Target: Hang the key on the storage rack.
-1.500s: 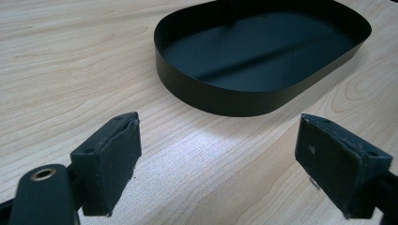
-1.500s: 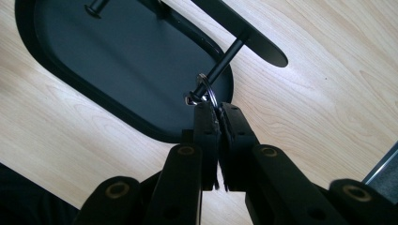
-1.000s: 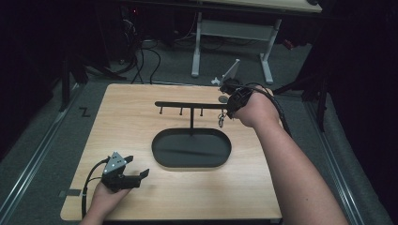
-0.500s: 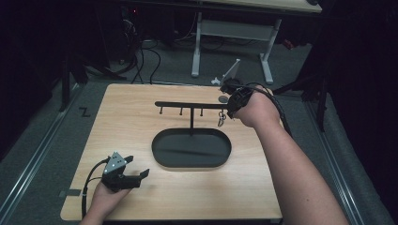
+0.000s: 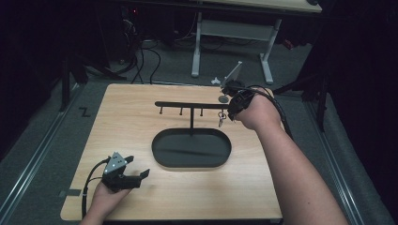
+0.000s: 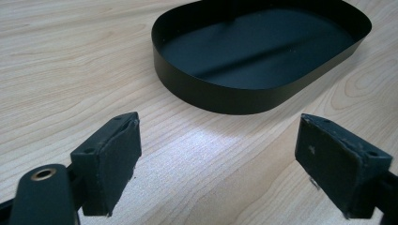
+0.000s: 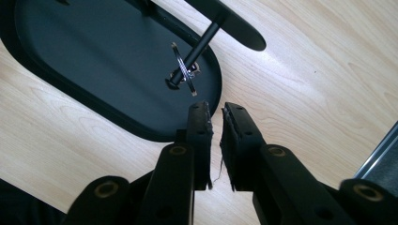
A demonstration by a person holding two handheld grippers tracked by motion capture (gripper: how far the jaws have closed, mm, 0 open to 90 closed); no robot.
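Now the right gripper (image 7: 215, 112) backs off slightly, jaws nearly closed and empty; the ring (image 7: 184, 70) hangs on the rack (image 5: 187, 105) peg. Left gripper (image 6: 216, 159) idles, released, near the counter's front-left corner.

Bare table (image 5: 126, 117) left; rack (image 5: 190, 105) and tray (image 5: 159, 157) block centre.

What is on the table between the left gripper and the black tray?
Nothing: in the left gripper view, bare wood lies between the left gripper and the black tray.
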